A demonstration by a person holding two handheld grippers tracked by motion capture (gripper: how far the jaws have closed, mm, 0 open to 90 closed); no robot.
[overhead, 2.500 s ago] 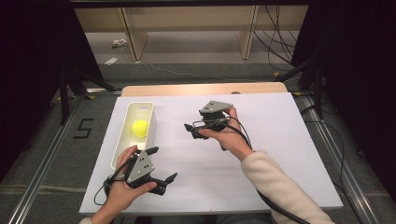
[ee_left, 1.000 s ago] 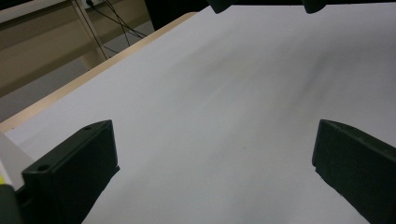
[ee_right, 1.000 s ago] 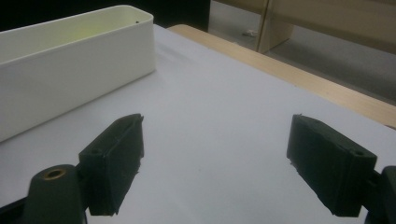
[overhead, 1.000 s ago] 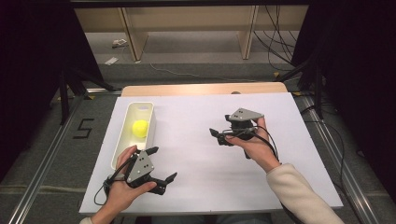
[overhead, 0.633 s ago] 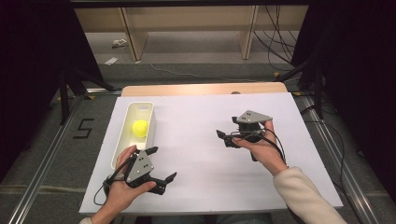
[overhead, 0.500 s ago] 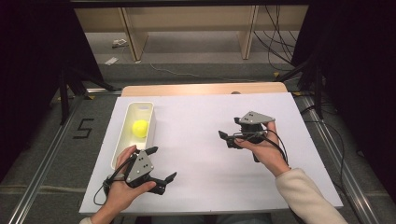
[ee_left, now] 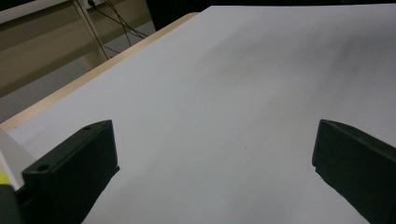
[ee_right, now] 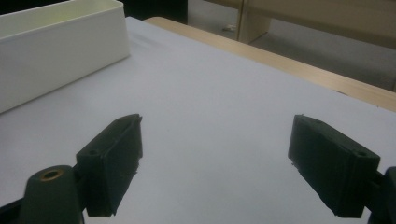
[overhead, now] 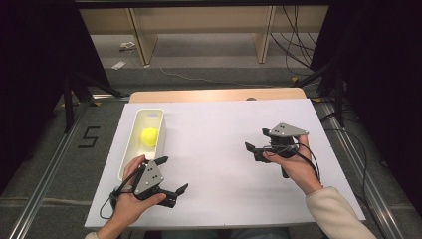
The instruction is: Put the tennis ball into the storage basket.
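White tabletop [overhead: 224, 149]; ball [overhead: 149, 136] lies in bin [overhead: 130, 149]. Your left tool [overhead: 171, 175] and right tool [overhead: 255, 143] gape empty; placing looks done, rest them.

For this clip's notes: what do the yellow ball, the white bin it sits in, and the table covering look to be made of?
Yellow ball: likely felt or foam; matte, no glint, too small to tell for sure.
White bin: probably moulded plastic; smooth, thin walls with rounded corners and a faint sheen.
Table covering: apparently a matte white sheet, paper or laminate, lying flat over a light wooden tabletop that shows along the far edge.
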